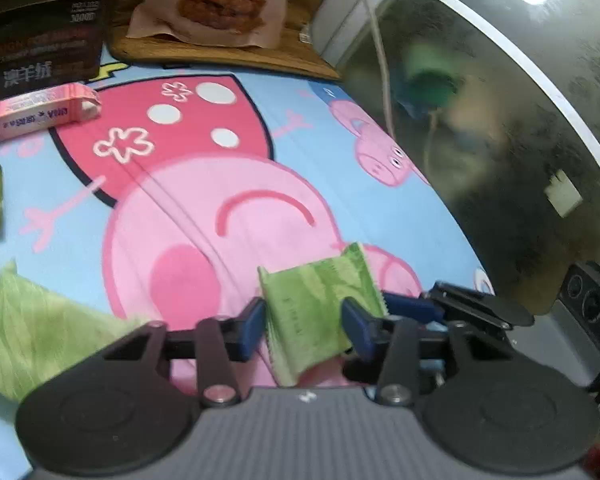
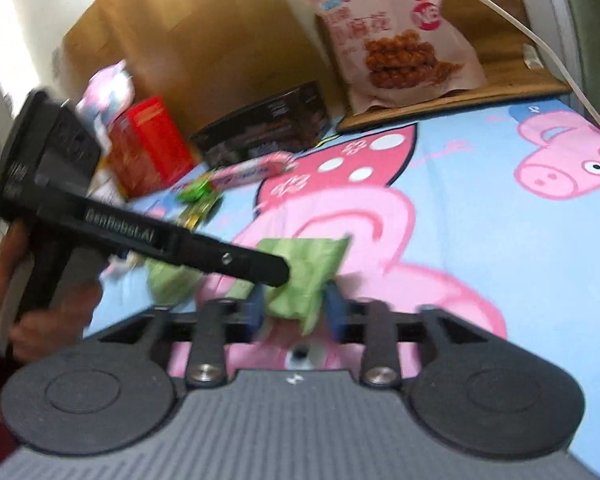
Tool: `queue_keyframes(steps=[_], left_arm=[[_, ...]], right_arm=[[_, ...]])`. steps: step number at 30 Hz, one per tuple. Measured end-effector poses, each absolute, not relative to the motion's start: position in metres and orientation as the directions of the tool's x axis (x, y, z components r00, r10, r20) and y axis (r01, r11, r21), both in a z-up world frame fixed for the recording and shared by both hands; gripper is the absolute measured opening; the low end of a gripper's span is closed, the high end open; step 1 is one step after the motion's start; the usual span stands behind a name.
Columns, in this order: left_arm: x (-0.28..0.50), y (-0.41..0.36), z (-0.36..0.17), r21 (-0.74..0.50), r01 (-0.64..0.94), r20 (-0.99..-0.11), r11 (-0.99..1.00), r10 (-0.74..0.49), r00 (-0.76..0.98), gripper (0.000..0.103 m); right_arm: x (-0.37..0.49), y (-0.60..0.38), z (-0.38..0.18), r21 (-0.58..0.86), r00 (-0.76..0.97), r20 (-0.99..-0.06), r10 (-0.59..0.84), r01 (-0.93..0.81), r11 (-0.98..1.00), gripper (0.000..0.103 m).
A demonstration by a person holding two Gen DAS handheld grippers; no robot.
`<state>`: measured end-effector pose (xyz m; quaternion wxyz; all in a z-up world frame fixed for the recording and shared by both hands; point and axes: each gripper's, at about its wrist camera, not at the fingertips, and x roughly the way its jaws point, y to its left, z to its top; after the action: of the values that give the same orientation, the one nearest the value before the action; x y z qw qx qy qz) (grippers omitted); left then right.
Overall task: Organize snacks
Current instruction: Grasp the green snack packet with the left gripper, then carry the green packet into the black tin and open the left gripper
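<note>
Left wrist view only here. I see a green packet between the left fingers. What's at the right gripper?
Observer: A green packet lies between the right gripper fingers too. Blur hides whether the pads press it.
Operator: Anything left of the dark box?
Observer: A red box stands beside the dark box.
Operator: Is the left gripper clear of that packet?
Observer: No. In the right wrist view the tip of the left gripper overlaps it.
</note>
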<state>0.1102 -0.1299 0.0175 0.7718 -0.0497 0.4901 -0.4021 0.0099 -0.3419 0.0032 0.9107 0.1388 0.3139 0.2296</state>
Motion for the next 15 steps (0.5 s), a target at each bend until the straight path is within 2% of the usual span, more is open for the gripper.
queue_keyframes(steps=[1,2,5,8,9,11,12,13,15], left_arm=[[0.109,-0.128,0.019,-0.468,0.573,-0.714,0.673,-0.670,0.203,0.052],[0.109,-0.125,0.022,-0.464,0.572,-0.712,0.676,-0.669,0.214,0.052],[0.110,-0.118,0.027,-0.480,0.563,-0.697,0.672,-0.682,0.219,0.053],[0.111,-0.122,0.021,-0.484,0.571,-0.707,0.663,-0.681,0.191,0.053],[0.110,-0.125,0.017,-0.482,0.576,-0.716,0.660,-0.676,0.175,0.049],[0.108,-0.131,0.015,-0.469,0.600,-0.712,0.648,-0.680,0.178,0.046],[0.108,-0.133,0.016,-0.461,0.614,-0.713,0.641,-0.679,0.174,0.041],[0.108,-0.134,0.017,-0.449,0.618,-0.715,0.646,-0.674,0.185,0.041],[0.114,-0.128,0.020,-0.444,0.610,-0.708,0.656,-0.674,0.210,0.041]], right_arm=[[0.004,-0.337,0.004,0.355,0.707,-0.508,0.492,-0.348,0.868,0.074],[0.000,-0.332,0.004,0.308,0.714,-0.513,0.476,-0.364,0.879,0.075],[-0.001,-0.319,0.000,0.186,0.718,-0.552,0.424,-0.389,0.902,0.075],[0.004,-0.321,-0.005,0.158,0.730,-0.556,0.398,-0.377,0.913,0.075],[0.006,-0.322,-0.006,0.160,0.730,-0.555,0.398,-0.376,0.913,0.074],[0.008,-0.322,-0.006,0.149,0.732,-0.557,0.393,-0.377,0.914,0.057],[0.010,-0.320,-0.006,0.132,0.736,-0.560,0.381,-0.374,0.918,0.043],[0.012,-0.318,-0.005,0.130,0.729,-0.566,0.385,-0.383,0.915,0.036],[0.020,-0.314,-0.003,0.122,0.726,-0.570,0.385,-0.389,0.913,0.036]])
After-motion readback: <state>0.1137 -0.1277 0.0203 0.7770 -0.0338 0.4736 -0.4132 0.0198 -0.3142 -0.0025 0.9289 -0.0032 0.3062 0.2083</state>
